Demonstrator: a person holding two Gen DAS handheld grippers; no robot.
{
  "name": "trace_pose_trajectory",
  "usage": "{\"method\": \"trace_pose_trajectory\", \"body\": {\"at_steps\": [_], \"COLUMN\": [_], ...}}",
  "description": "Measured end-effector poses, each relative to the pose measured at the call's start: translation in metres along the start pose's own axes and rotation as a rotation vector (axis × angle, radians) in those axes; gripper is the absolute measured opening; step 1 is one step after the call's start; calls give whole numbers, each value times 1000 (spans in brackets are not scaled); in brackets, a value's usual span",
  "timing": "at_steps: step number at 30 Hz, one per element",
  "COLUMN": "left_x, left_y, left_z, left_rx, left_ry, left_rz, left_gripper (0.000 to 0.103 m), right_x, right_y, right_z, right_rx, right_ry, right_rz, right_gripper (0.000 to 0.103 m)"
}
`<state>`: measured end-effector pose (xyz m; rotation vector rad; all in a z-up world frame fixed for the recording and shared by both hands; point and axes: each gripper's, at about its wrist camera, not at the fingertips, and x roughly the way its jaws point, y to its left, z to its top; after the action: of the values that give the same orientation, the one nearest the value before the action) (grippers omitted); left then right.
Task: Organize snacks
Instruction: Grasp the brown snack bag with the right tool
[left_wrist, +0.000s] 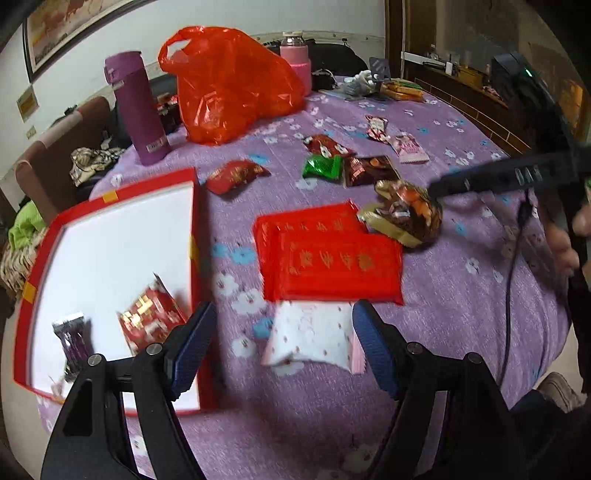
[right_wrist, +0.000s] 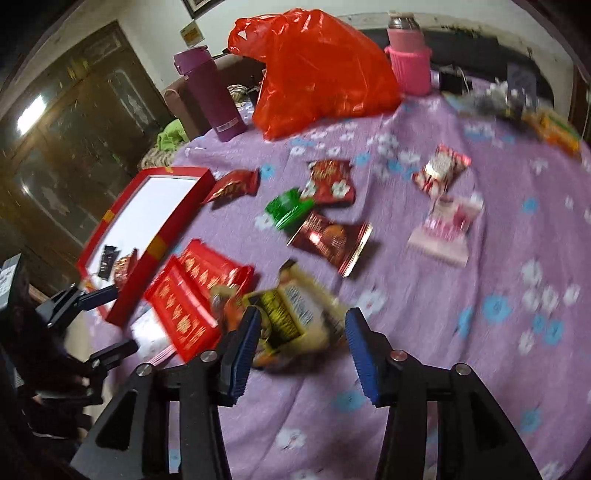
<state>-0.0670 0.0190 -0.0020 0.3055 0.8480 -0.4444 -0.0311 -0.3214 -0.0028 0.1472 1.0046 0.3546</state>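
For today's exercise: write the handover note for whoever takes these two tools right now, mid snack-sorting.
Left tool: open, empty, over the white dotted packet.
Right tool: open, a clear mixed-snack bag lies between its pads, not gripped.
Red box: holds two packets, a red-gold one and a dark one.
Left to do: two red flat packs and the loose packets on the purple cloth go into the box. Orange bag untouched.
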Motion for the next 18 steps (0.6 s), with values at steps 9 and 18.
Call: {"method": "trace_pose_trajectory", "body": {"at_steps": [9,18], "left_x": [2,17], "left_y": [4,-4], "left_z": [9,22], "left_rx": [-2,47], "left_ry": [0,25], "left_rz": [22,42], "left_gripper": [76,76], "right_x": [19,44], "right_y": [19,18], "right_z": [-4,4], "right_rx": [47,114], "right_ry": [-3,1], "right_rz": [-44,-50], "right_gripper": [73,45]}}
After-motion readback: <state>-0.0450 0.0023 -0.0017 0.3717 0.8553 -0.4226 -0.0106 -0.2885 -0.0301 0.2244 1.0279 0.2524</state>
